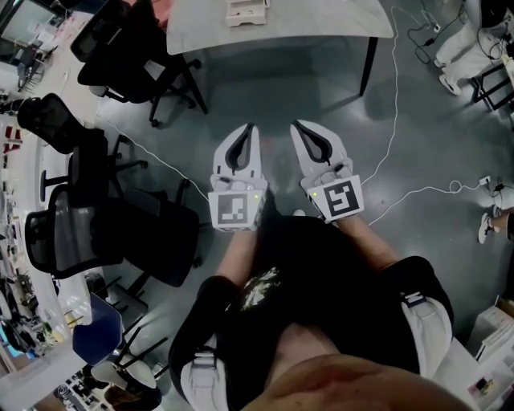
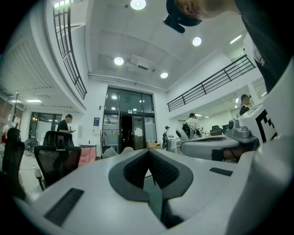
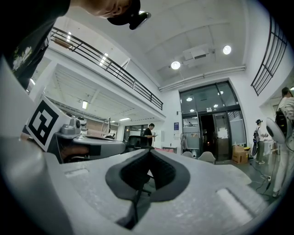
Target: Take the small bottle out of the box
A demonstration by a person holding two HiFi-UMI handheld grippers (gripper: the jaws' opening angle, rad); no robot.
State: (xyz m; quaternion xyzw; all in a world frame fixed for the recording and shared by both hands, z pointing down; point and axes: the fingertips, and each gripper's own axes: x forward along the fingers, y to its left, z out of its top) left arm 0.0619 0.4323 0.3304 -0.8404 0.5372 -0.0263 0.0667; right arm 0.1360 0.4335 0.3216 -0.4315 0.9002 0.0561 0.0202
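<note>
Pointing level and forward, the left gripper (image 1: 250,128) and the right gripper (image 1: 295,125) are held side by side in front of the body, near each other but apart, above the dark floor (image 1: 434,144). They are toed in a little, so that the tips are nearer each other than the marker cubes (image 1: 235,209) at the rear. Behind the cubes the left forearm (image 1: 237,261) and the right forearm (image 1: 365,241) are seen running back to the torso, both bent in close. The tips are aimed toward the table (image 1: 321,24) at the top of the head view, and its near edge is not reached by either.

Both pairs of jaws are seen closed in the gripper views: the dark pads meet at the tips and nothing is gripped between them. Each gripper is also seen at the edge of the other's view, at the same height.

A white box (image 1: 247,11) is seen on the table, well ahead of the grippers and cut off by the top edge of the head view. The bottle cannot be made out in any view, so its long axis and the way it points cannot be told.

Black chairs (image 1: 104,233) are stood to the left of the person, and a white cable (image 1: 391,136) is trailed across the floor to the right.
</note>
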